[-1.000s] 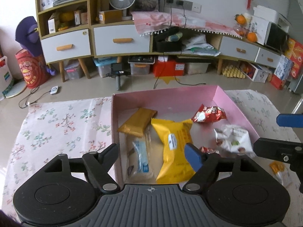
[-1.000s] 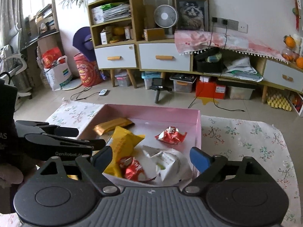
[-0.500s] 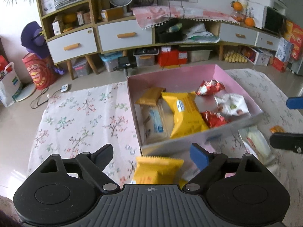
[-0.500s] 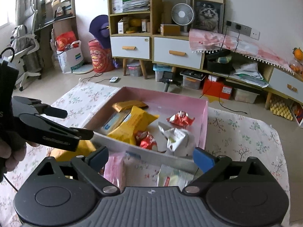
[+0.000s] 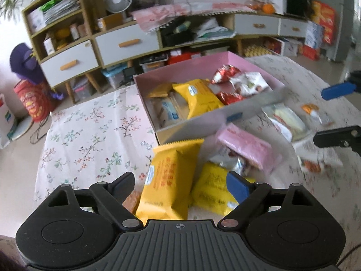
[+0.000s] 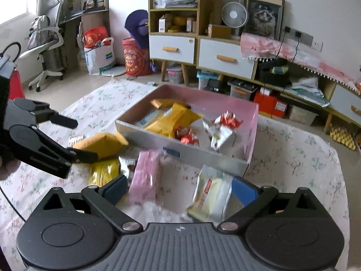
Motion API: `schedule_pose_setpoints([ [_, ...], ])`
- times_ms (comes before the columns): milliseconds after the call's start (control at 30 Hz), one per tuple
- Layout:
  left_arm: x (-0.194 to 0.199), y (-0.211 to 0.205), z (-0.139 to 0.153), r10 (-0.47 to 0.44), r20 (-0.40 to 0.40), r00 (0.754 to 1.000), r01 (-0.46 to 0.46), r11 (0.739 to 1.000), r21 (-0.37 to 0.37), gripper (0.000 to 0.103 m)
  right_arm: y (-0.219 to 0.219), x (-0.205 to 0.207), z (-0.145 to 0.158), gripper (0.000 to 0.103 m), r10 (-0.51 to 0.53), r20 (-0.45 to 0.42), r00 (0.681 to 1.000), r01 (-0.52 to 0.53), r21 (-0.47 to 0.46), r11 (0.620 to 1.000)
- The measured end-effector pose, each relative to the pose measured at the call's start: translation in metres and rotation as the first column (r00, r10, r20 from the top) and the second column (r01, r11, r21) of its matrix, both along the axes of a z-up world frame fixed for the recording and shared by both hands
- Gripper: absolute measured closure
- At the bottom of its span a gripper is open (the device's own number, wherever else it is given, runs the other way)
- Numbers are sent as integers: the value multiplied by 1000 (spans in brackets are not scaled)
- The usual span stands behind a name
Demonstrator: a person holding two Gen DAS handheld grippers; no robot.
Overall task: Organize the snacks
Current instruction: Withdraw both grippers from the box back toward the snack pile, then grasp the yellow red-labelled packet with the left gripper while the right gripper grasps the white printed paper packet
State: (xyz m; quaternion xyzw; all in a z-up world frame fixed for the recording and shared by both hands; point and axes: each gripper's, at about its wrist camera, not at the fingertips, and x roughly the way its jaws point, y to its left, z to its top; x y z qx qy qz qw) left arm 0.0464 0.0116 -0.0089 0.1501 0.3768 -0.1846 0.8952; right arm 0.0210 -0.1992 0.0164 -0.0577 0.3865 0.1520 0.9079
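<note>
A pink box point(image 5: 203, 124) with a grey front wall holds several snacks: yellow, red and white packets. Loose snacks lie on the floral cloth in front of it. My left gripper point(image 5: 181, 187) stands open above a yellow packet point(image 5: 167, 180), and a second yellow packet point(image 5: 212, 189) lies by its blue finger. My right gripper point(image 6: 180, 190) is empty and its jaws are opening over a pink packet point(image 6: 146, 176) and a white-and-yellow packet point(image 6: 212, 196). Neither gripper's pads press on anything. The left gripper point(image 6: 76, 139) also shows in the right wrist view, over a yellow packet point(image 6: 101, 144).
The floral cloth point(image 5: 90, 135) covers the low table, bare to the left of the box. A small orange packet point(image 5: 312, 110) lies at the right. Cabinets with white drawers point(image 6: 223, 56), a fan and floor clutter stand beyond the table.
Both grippers have drawn back from over the box to the near side, so the loose snacks in front of it came into view. Both pairs of jaws have spread wider.
</note>
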Motion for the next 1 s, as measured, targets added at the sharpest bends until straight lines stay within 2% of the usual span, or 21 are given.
schedule_pose_setpoints([
  [167, -15, -2, -4, -43, 4, 999, 42, 998, 48, 13, -2, -13, -10, 25, 24, -21, 999, -25, -50, 998],
  [300, -20, -9, -4, -53, 0, 999, 53, 998, 43, 13, -3, -18, -15, 25, 40, -42, 998, -43, -72, 997],
  [500, -7, -30, -7, 3, -20, 1000, -2, 1000, 25, 13, 1, -20, -20, 25, 60, -61, 996, -66, -94, 993],
  [667, 4, -43, -18, 63, -36, 997, -62, 997, 42, 13, 2, -20, -24, 25, 72, -69, 995, -79, -106, 991],
  [767, 7, -52, -23, 67, 3, 998, -67, 993, 93, 13, -1, -20, -25, 25, 69, -72, 995, -77, -111, 991],
  [1000, -1, -55, -26, 47, 35, 998, -51, 990, 133, 12, -6, -19, -27, 25, 61, -84, 995, -70, -106, 992],
])
